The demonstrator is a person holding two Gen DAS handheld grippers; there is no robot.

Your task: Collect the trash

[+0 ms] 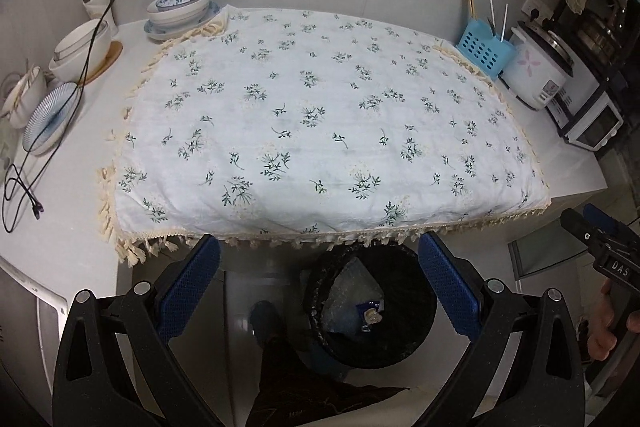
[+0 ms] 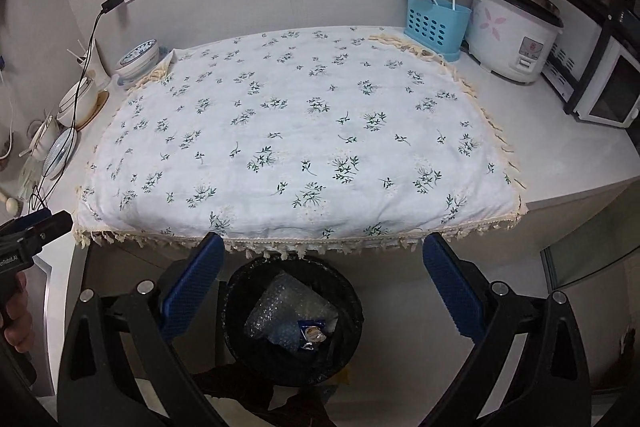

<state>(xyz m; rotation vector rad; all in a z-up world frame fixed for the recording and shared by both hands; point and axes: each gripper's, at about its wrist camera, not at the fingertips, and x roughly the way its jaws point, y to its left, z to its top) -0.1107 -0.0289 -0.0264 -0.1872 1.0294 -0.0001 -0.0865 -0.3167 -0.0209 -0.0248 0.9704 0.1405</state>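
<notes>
Left gripper (image 1: 319, 283): fingers spread wide, nothing between them, held over the front edge of the counter.
Right gripper (image 2: 322, 285): fingers also wide apart and empty, beside the left one.
Trash bin (image 2: 240, 307): black, on the floor at 6 o'clock, just under the cloth fringe.
Trash: a bubble wrap piece (image 2: 280, 303) and a small blue wrapper (image 2: 310, 331) lie inside the bin.
Tablecloth (image 1: 320, 115): floral, flat on the counter.
Bowls (image 1: 178, 7): stacked at 10 o'clock.
Blue basket (image 2: 436, 25): at 1 o'clock, just beside the rice cooker (image 2: 512, 35).
</notes>
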